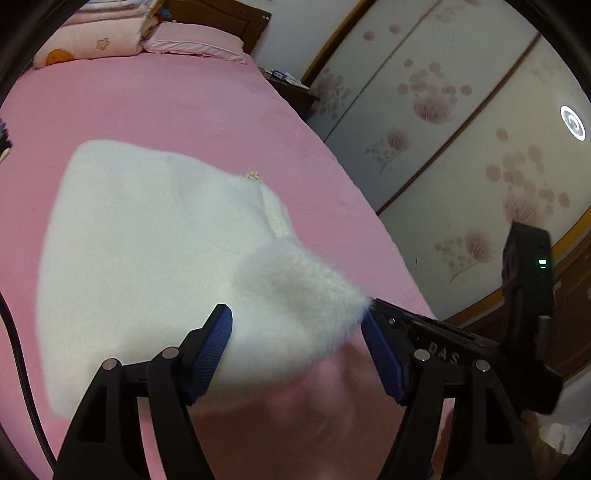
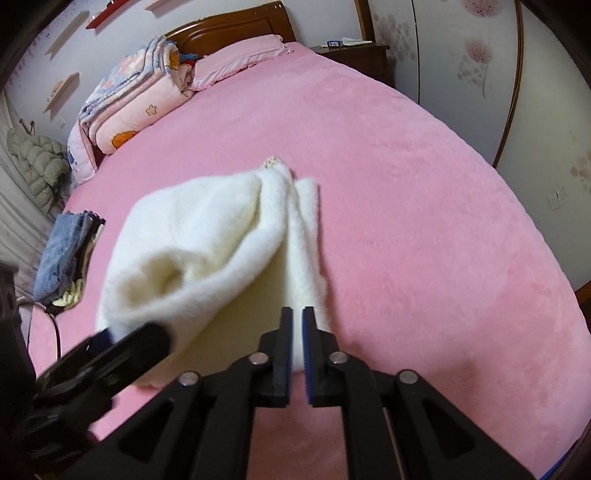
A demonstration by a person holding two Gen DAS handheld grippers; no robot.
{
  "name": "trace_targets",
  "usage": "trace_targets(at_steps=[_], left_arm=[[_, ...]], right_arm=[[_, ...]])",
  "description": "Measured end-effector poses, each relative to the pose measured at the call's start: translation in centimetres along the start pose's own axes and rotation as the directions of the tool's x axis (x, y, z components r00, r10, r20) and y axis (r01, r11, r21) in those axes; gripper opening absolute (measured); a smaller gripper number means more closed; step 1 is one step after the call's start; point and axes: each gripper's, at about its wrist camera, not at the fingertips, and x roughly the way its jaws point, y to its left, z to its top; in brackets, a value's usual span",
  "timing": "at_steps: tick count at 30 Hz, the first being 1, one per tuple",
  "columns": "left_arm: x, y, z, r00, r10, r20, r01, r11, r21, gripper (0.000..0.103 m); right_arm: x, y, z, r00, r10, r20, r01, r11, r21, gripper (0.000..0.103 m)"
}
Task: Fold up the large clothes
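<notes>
- A white fleece garment [image 1: 147,240] lay spread on the pink bed sheet [image 1: 184,110], roughly in the middle of the bed, with its near end lifted off the sheet.
- The left gripper [image 1: 297,325] stood with its jaws wide apart — the blue pads [image 1: 214,347] flanked a raised fluffy corner of the garment, which sat between them; whether either pad actually touched the pile could not be told.
- In the left wrist view the right gripper [image 1: 417,332] came in from the right, its tip right at that same fluffy corner.
- In the right wrist view the right gripper [image 2: 297,314] had its jaws nearly closed, clamped on a thin white edge of the garment [image 2: 207,236] that showed in the narrow slit between the pads.
- From that pinch a folded strip of the garment ran straight away from the jaws, while a thicker roll curled off to the left — toward the left gripper [image 2: 110,339], blurred at the lower left.
- A small patterned trim [image 2: 271,162] peeked out at the garment's far end.
- A folded quilt [image 2: 129,103] and a pink pillow [image 2: 236,55] lay by the wooden headboard [image 2: 229,26], well apart from the garment.
- Folded jeans [image 2: 62,251] sat at the bed's left edge.
</notes>
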Motion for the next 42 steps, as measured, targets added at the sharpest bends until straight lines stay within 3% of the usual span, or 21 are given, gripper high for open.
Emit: trace_targets(at_steps=[3,7,8,9,12,17,20,22,26,28,29,30,34,36,39,42], left_arm=[[-3.6,1.2,0.5,0.998,0.02,0.055,-0.019,0.999,-0.032,0.074],[-6.3,3.8,1.6,0.981,0.162,0.108,-0.157,0.986,-0.052,0.08],[-6.4,4.6,1.9,0.973,0.202,0.115,-0.196,0.979,-0.058,0.08],[-6.5,5.2,2.0,0.966,0.232,0.114,-0.226,0.972,-0.063,0.08],[-5.5,7.9,2.5,0.94,0.329,0.084,-0.322,0.942,-0.091,0.081],[-3.5,11.4,2.4,0.921,0.39,0.021,-0.383,0.913,-0.141,0.081],[-2.6,12.6,1.7,0.915,0.403,-0.013,-0.4,0.905,-0.143,0.081],[-2.0,12.9,1.6,0.912,0.409,-0.012,-0.407,0.902,-0.146,0.089],[-1.2,13.0,1.5,0.913,0.409,-0.016,-0.406,0.902,-0.146,0.091],[-0.9,12.8,1.7,0.91,0.415,-0.017,-0.413,0.901,-0.133,0.091],[-0.8,12.6,1.8,0.908,0.418,-0.017,-0.417,0.901,-0.122,0.091],[-0.8,12.2,1.8,0.907,0.422,-0.016,-0.421,0.9,-0.113,0.091],[-0.8,11.2,1.9,0.904,0.427,-0.003,-0.426,0.901,-0.082,0.091],[-1.1,10.6,2.1,0.914,0.405,0.015,-0.402,0.912,-0.084,0.091],[-1.0,9.7,2.2,0.929,0.369,0.032,-0.365,0.927,-0.08,0.091],[0.6,9.1,2.0,0.921,0.389,0.014,-0.388,0.92,-0.05,0.091]], right_arm=[[-1.2,0.7,0.8,1.0,0.007,0.015,-0.007,1.0,0.015,0.049],[-2.2,2.0,2.0,0.994,0.106,0.03,-0.107,0.994,0.035,0.052],[-2.1,2.3,2.3,0.992,0.123,0.024,-0.124,0.992,0.033,0.058],[-1.9,2.7,2.5,0.991,0.134,0.016,-0.134,0.99,0.031,0.065],[-0.8,4.0,3.0,0.99,0.139,-0.001,-0.139,0.99,0.02,0.067],[2.0,5.0,3.1,0.985,0.132,-0.11,-0.131,0.991,0.016,0.074],[4.0,4.9,2.9,0.979,0.098,-0.178,-0.097,0.995,0.016,0.074],[5.0,4.6,2.7,0.969,0.124,-0.212,-0.119,0.992,0.034,0.074],[7.1,3.8,2.7,0.946,0.181,-0.27,-0.164,0.983,0.084,0.073],[8.0,3.5,2.8,0.933,0.222,-0.284,-0.194,0.973,0.122,0.058],[8.3,3.8,2.8,0.931,0.22,-0.291,-0.196,0.974,0.109,0.042],[8.2,4.1,2.9,0.932,0.217,-0.291,-0.202,0.976,0.081,0.034],[5.7,6.4,3.2,0.964,0.181,-0.194,-0.203,0.974,-0.101,0.023],[3.6,6.3,3.9,0.97,0.21,-0.12,-0.226,0.965,-0.134,0.022],[1.8,4.9,4.5,0.977,0.209,-0.034,-0.212,0.969,-0.123,0.022],[3.8,2.1,3.5,0.977,0.2,-0.069,-0.203,0.978,-0.036,0.023]])
